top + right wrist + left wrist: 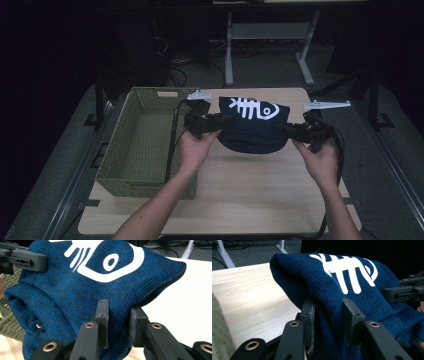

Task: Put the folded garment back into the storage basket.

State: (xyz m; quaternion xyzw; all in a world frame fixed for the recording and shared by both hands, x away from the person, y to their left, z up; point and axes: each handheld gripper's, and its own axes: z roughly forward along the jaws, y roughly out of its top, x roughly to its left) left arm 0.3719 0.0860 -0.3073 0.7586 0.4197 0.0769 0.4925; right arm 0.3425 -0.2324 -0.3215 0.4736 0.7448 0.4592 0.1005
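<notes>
A dark blue knitted hat (pixel 252 127) with a white fish-skeleton print hangs in the air over the wooden table (pixel 250 195), stretched between both grippers. My left gripper (pixel 218 121) is shut on the hat's left edge; in the left gripper view the knit (pixel 332 290) is bunched between my left gripper's (pixel 329 320) two black pads. My right gripper (pixel 284 131) is shut on the hat's right edge, and the right gripper view has the fabric (pixel 82 290) pinched in my right gripper (pixel 119 322). The hat's opening faces down and toward the person.
A green woven basket (pixel 145 145) stands on the left part of the table, close to the left hand. Metal table legs (pixel 229 50) and cables lie on the dark floor beyond the far edge. Bare wood lies under and in front of the hat.
</notes>
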